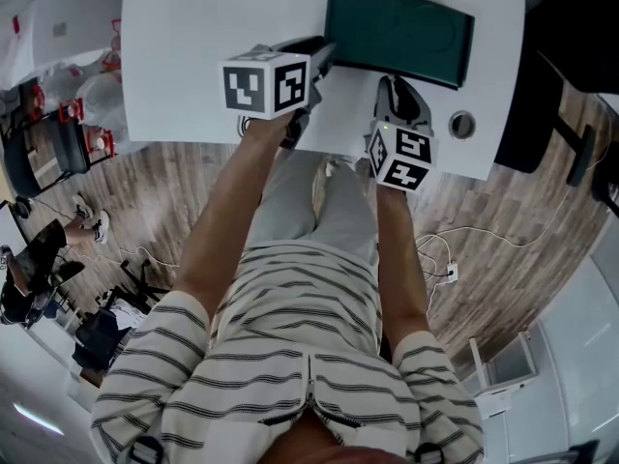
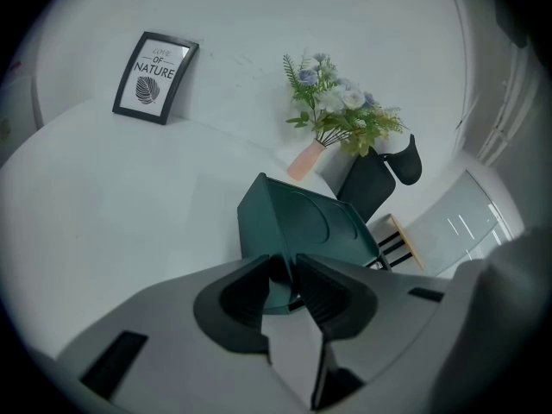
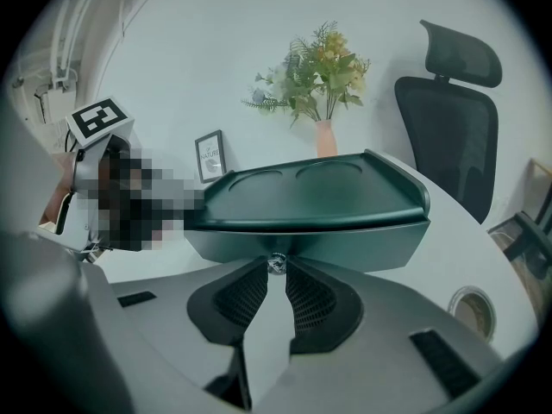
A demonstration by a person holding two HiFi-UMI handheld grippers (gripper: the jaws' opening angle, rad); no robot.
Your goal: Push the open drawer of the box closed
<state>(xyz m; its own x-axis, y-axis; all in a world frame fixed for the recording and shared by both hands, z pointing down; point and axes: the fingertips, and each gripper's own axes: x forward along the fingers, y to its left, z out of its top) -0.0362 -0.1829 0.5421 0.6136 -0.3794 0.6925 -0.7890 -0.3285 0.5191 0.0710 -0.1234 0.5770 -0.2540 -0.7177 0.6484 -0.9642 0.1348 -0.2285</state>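
Box [image 1: 398, 32] sat by the table's [image 1: 193, 66] front edge and looked stiff, light and likely to slide when pushed at the knob [image 3: 276, 263]; left gripper [image 2: 289, 264] and right gripper [image 3: 278, 272] were narrowly parted and held nothing.

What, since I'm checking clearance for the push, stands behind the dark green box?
A pink vase of flowers and a small framed picture stand behind the box; its top hides the vase's base.

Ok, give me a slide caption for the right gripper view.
Right tool, jaws apart, at the small knob on the green box.
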